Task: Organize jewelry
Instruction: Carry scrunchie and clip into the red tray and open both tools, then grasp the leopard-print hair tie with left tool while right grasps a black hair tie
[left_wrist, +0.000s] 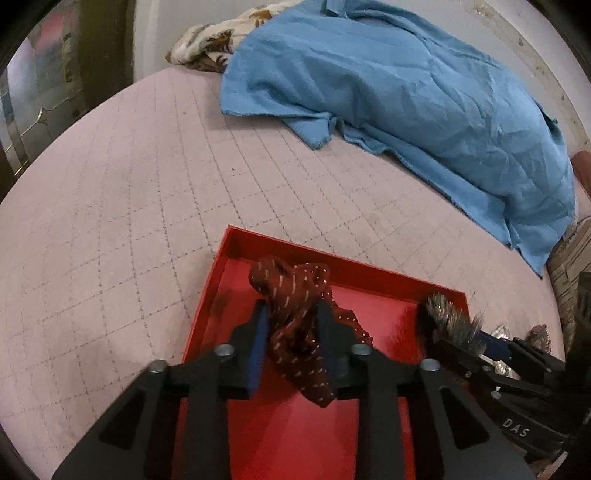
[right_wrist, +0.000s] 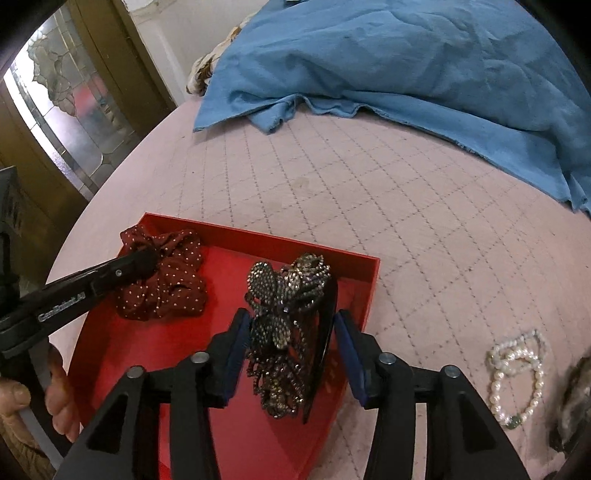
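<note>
A red tray (left_wrist: 236, 266) (right_wrist: 354, 273) lies on a pink quilted bed. My left gripper (left_wrist: 291, 314) is shut on a dark red dotted scrunchie (left_wrist: 295, 295) (right_wrist: 166, 280) over the tray's left part. My right gripper (right_wrist: 291, 325) holds a rhinestone flower hair clip (right_wrist: 284, 306) (left_wrist: 447, 317) between its blue pads over the tray's right part; the jaws stand fairly wide around it. A pearl bracelet (right_wrist: 517, 373) lies on the bed to the right of the tray.
A blue cloth (left_wrist: 406, 85) (right_wrist: 406, 55) covers the far side of the bed, a patterned cloth (left_wrist: 210, 40) behind it. A glass-panelled door (right_wrist: 70, 110) stands at left. Another sparkly piece (right_wrist: 576, 398) lies at the right edge.
</note>
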